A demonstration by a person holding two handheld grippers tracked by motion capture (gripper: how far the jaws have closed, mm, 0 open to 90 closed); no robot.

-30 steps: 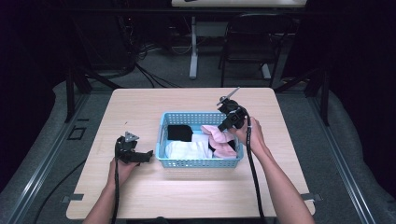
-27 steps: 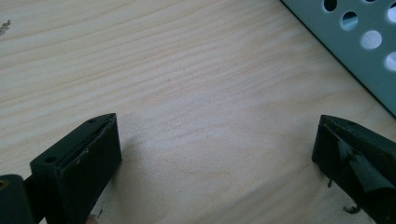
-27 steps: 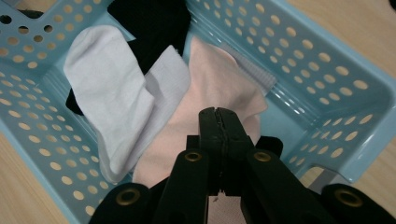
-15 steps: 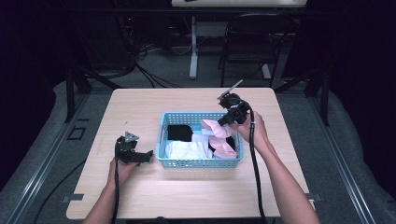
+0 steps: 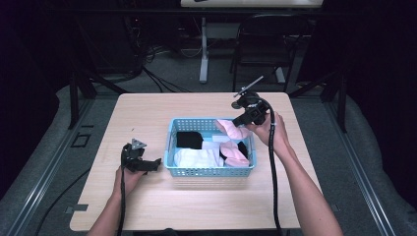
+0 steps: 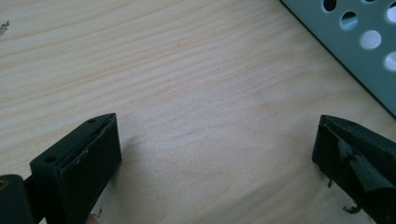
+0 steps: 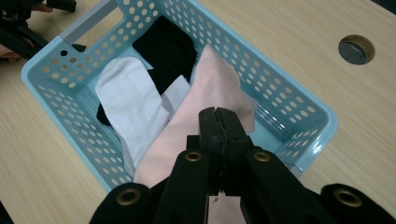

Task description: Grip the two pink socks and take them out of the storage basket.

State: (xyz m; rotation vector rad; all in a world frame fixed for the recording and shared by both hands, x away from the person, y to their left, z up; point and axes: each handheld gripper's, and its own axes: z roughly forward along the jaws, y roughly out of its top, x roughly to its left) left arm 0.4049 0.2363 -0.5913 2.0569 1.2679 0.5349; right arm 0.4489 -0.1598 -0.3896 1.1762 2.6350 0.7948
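Pink sock going up out of the blue basket.
Wood table (image 5: 162, 206) is nearest; on it the left gripper (image 5: 156, 164) rests by the basket (image 5: 210, 171), jaws wide apart, holding nothing. Farther off, the right gripper (image 5: 235, 124) has lifted higher than a second ago, jaws squeezed on the pink sock (image 7: 205, 93), whose end now hangs over the basket's far corner, so it looks like it is being taken out.

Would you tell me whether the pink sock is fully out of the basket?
No: the right tool lifts the pink sock, its end inside the basket.
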